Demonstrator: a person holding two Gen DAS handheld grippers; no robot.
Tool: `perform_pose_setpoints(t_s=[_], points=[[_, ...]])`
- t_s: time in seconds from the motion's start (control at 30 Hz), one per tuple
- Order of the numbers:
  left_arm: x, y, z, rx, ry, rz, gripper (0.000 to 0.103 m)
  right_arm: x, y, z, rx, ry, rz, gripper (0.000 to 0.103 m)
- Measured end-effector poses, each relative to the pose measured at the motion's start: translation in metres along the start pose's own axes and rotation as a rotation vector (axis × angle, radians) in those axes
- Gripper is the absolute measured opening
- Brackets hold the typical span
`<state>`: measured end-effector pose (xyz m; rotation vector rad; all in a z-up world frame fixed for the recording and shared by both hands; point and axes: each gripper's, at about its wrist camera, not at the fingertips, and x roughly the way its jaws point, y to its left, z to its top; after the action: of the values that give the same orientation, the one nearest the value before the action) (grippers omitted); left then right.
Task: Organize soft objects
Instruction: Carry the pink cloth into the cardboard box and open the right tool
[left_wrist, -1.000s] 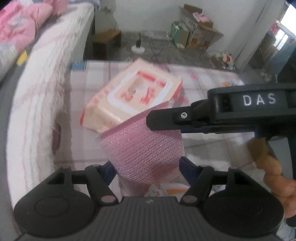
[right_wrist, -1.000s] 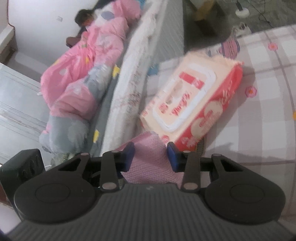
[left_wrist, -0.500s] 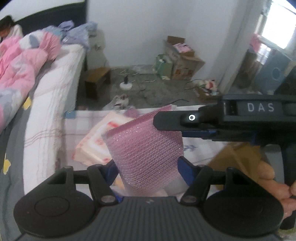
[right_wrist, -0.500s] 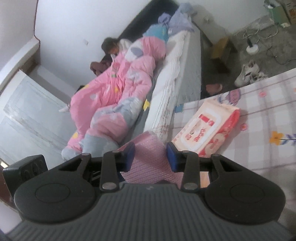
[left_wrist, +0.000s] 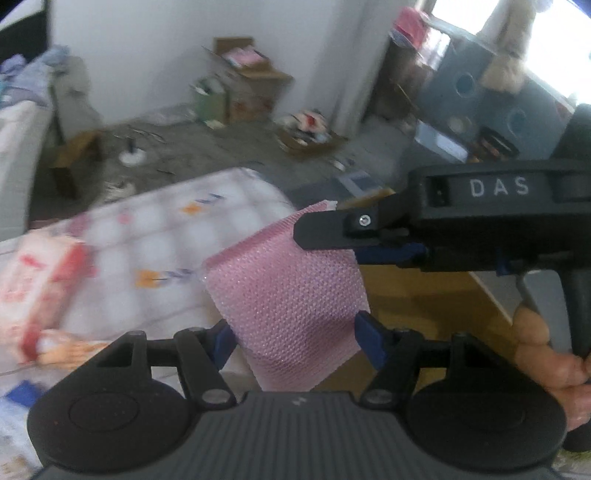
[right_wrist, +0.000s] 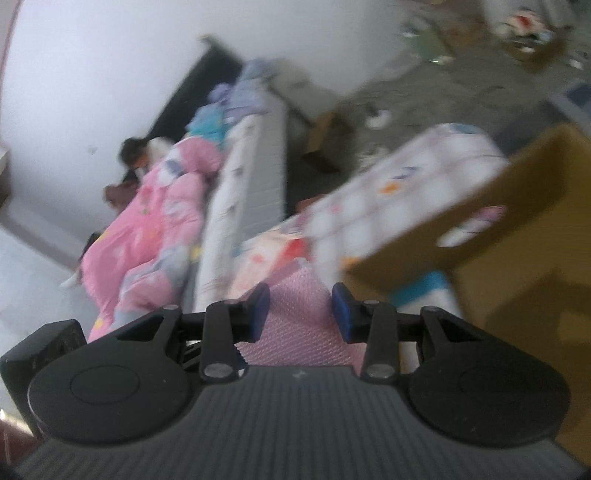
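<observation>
Bubble wrap (left_wrist: 291, 306), pink, slants up-right from the left gripper (left_wrist: 295, 338), which clamps its lower end, to the right gripper (right_wrist: 300, 314), which pinches its upper edge.

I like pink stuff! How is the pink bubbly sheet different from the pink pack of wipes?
The pink bubble sheet is held up in the air by the left gripper and the right gripper; the wipes pack lies on the checked cloth. The sheet is thin, with tiny bumps all over; the pack is thick and puffy. The sheet is plain pink; the pack has red and white printing. Both are soft and pinkish.
</observation>
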<state>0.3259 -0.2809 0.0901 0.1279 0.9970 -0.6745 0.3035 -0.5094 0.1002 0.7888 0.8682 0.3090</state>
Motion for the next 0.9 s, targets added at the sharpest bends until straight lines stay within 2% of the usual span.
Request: perform_pose_setpoints(t_s=[0.2,0.37,0.5,0.73,0.9], points=[[0.07,-0.036,0.014,0.025,0.083,-0.028,0.069,-0.011,-0.077,0.019,0.08,0.011,-0.083,0.036],[0.124,-0.039,0.019,-0.009,0.185,-0.038,0.069,0.007,-0.122,0.032,0.108,0.041,-0.144,0.036],[0.156,-0.037,0.017,-0.031,0.241,-0.008,0.069,0.031,-0.152,0.037,0.125,0.08,-0.177,0.036],[0.176,-0.027,0.012,-0.03,0.283,0.053,0.071,0.069,-0.181,0.033,0.165,0.126,-0.209,0.037],[0.168,-0.022,0.012,-0.024,0.263,0.069,0.072,0.081,-0.182,0.033,0.174,0.129,-0.208,0.037]])
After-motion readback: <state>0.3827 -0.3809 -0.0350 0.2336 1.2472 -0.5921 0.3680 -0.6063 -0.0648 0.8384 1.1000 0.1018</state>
